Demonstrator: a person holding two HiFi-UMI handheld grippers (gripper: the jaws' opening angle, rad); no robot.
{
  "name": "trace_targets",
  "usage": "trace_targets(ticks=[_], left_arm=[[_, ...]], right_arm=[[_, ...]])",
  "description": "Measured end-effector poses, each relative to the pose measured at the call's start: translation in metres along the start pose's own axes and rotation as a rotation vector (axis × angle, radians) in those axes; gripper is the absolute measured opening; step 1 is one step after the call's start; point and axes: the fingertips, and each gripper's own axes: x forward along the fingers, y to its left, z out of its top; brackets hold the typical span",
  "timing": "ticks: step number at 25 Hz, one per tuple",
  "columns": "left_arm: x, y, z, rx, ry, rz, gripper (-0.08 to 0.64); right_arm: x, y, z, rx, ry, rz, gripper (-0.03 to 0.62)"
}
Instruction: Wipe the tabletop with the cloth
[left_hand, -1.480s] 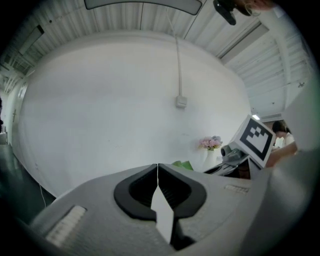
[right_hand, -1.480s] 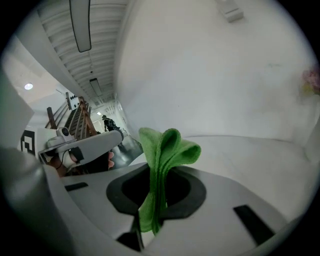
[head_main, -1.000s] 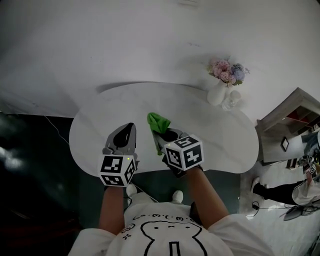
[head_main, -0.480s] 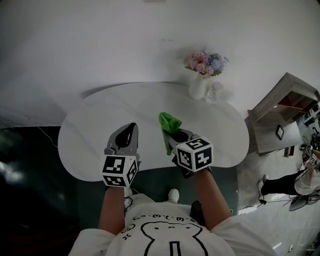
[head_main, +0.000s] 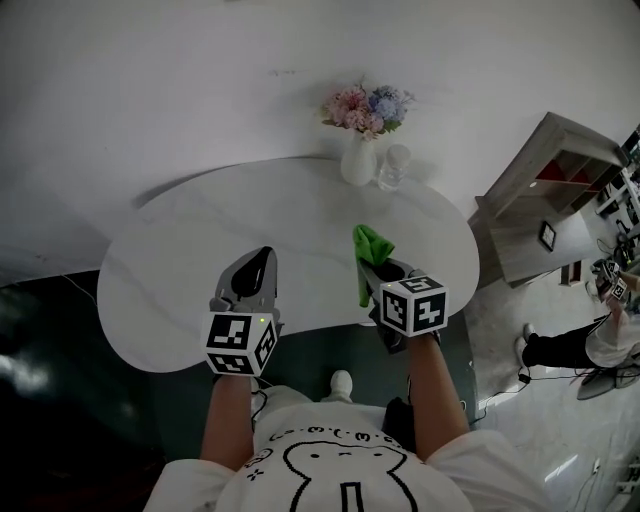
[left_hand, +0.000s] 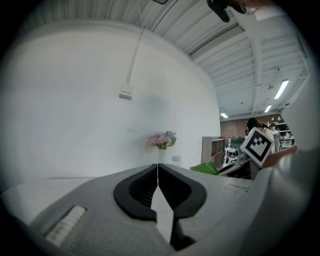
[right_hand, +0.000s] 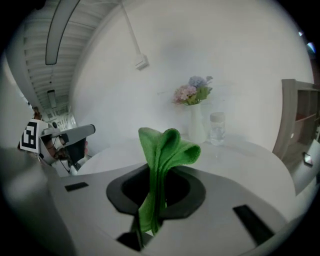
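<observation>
Your right gripper (head_main: 372, 278), jaws closed on the green cloth (head_main: 369, 250), now sits farther right than 1.0 s ago, and the gap to your left gripper (head_main: 258, 264) is wider. The cloth is over the table (head_main: 190, 250)'s right half, no longer mid-table. Your head view swings: the vase (head_main: 358, 165) shifts from frame right to centre.

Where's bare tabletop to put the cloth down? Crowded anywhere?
Bare: the table beyond and left of the left tool, and the middle between the cloth in the right tool and the vase. Crowded at the far edge: vase and glass.
</observation>
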Motion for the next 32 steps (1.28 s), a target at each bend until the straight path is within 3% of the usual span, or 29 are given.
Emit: trace_targets(ticks=[12,24,27,32], left_arm=[[0.03,-0.047,-0.022,-0.026,0.045,-0.07,0.018],[0.048,-0.077,-0.042,-0.037,0.09,-0.092,0.018],[0.051,-0.082,-0.045,-0.033,0.1,-0.093,0.018],[0.054,-0.08,-0.048,-0.024,0.114,-0.08,0.018]], right_arm=[[-0.057,-0.123,-0.053,0.166,0.055,-0.282,0.046],[-0.097,-0.201,-0.107,0.302,0.137,-0.462,0.046],[-0.095,-0.216,-0.115,0.298,0.171,-0.485,0.046],[-0.081,-0.239,-0.124,0.197,0.294,-0.535,0.046]])
